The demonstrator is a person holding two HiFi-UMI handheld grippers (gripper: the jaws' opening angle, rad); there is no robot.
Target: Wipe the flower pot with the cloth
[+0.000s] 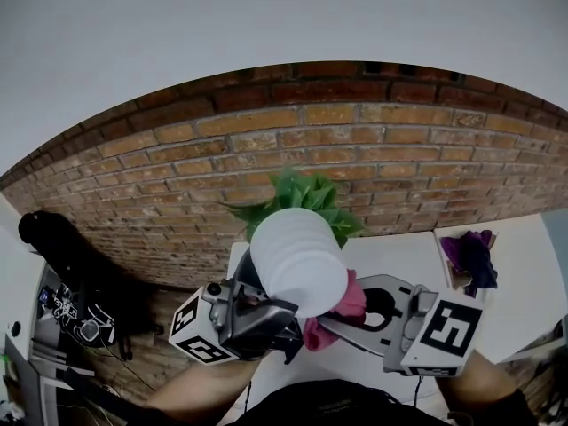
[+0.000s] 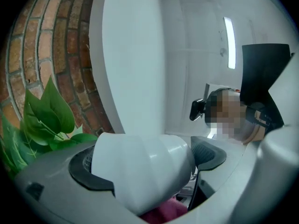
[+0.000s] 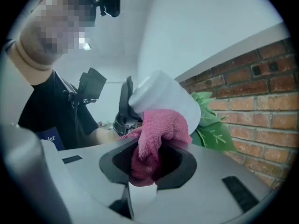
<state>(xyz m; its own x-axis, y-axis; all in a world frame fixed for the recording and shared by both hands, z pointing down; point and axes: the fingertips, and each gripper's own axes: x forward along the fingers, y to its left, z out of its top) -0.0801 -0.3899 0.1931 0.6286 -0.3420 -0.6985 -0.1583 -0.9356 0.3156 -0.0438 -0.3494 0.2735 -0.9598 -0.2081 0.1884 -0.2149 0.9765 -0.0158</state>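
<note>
Head view: the pot [image 1: 297,260], white and ribbed, is held up off the table [image 1: 399,251] in front of a brick wall [image 1: 355,149]. It is tilted, with green leaves [image 1: 306,193] seen past its far end. The left gripper [image 1: 266,307] is clamped on the pot's near end. The right gripper [image 1: 330,325] is closed on a pink cloth [image 1: 348,302], which is pressed to the pot's lower right side. A purple item [image 1: 470,256] is seen on a white tray [image 1: 446,257] at the table's right, well apart from the pot.

Left gripper view: the pot [image 2: 140,171] is seen filling the gap between the jaws and is gripped by the black pads [image 2: 80,169]. The leaves [image 2: 44,120] are seen at left against the brick wall [image 2: 28,55]. A bit of the cloth [image 2: 163,213] is seen at the bottom edge, just under the pot. A person with a head camera [image 2: 198,108] is seen beyond.

Right gripper view: the cloth [image 3: 149,146] is bunched between the jaws, which are narrow and shut on it. Its upper end is laid against the pot [image 3: 163,94]. The leaves [image 3: 212,127] are seen just right of the pot, with the brick wall [image 3: 261,92] behind. The left gripper [image 3: 124,111] is seen dark on the pot's far side.
</note>
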